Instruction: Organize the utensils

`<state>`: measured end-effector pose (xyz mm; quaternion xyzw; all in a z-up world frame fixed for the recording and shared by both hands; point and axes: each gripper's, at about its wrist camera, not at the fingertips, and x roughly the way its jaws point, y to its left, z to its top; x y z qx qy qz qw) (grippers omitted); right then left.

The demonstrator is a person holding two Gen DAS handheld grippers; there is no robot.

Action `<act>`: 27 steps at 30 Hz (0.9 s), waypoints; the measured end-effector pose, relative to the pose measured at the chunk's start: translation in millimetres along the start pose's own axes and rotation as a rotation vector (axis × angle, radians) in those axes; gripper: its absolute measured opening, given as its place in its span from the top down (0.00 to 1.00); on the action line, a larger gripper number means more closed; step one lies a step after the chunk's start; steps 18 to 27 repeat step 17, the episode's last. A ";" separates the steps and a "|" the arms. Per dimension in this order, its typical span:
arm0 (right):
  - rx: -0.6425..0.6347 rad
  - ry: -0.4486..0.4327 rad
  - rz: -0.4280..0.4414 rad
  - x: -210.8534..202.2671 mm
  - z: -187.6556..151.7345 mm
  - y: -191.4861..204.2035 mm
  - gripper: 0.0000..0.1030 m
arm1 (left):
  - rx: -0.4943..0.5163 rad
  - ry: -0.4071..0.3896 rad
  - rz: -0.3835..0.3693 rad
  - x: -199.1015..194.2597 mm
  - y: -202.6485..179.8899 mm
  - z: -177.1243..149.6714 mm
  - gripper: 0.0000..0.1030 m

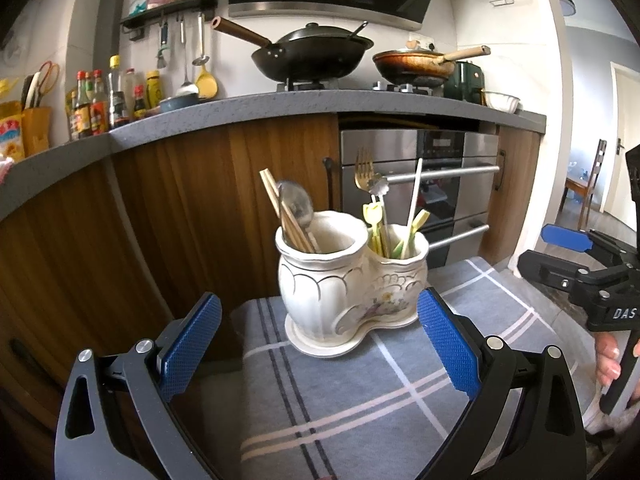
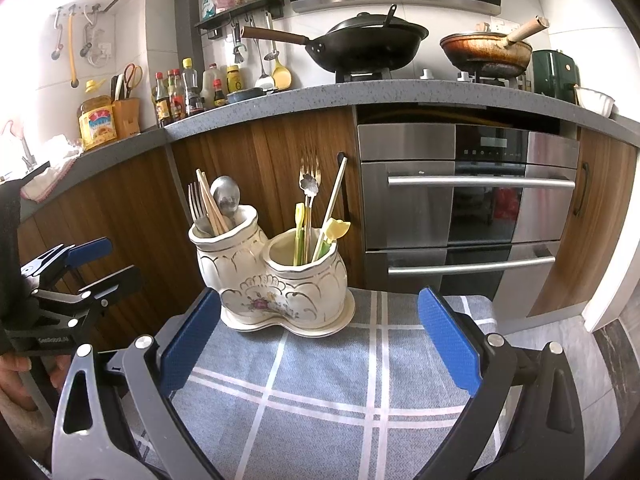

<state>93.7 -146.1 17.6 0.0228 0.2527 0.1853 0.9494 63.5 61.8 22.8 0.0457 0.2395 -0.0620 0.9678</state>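
A cream double-cup ceramic utensil holder (image 1: 344,284) (image 2: 276,280) stands on a grey plaid cloth (image 1: 360,392) (image 2: 320,380). Its taller left cup holds wooden chopsticks (image 2: 210,204), a steel spoon (image 2: 225,196) and a fork (image 2: 196,204). Its right cup holds a gold fork (image 1: 363,168) (image 2: 310,168), a flower-tipped spoon, one chopstick and yellow-green picks (image 2: 338,228). My left gripper (image 1: 320,336) is open and empty just in front of the holder; it also shows at the left of the right wrist view (image 2: 108,260). My right gripper (image 2: 320,332) is open and empty, near the holder's right side, seen too in the left wrist view (image 1: 548,252).
Behind the cloth are wooden cabinet doors (image 2: 256,152) and a steel oven with bar handles (image 2: 468,184). The grey counter (image 2: 304,96) above holds sauce bottles, a knife block, a black wok (image 2: 360,44) and a frying pan (image 2: 484,52). Tiled floor lies to the right (image 2: 568,344).
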 end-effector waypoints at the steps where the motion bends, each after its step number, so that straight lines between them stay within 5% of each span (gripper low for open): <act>1: 0.000 0.001 0.000 -0.5 -0.1 0.3 0.06 | 0.004 0.004 0.004 1.2 -0.4 -0.3 0.05; 27: 0.005 0.006 0.000 2.0 -3.2 -1.0 0.06 | 0.020 -0.019 0.023 2.6 -4.5 -0.3 0.05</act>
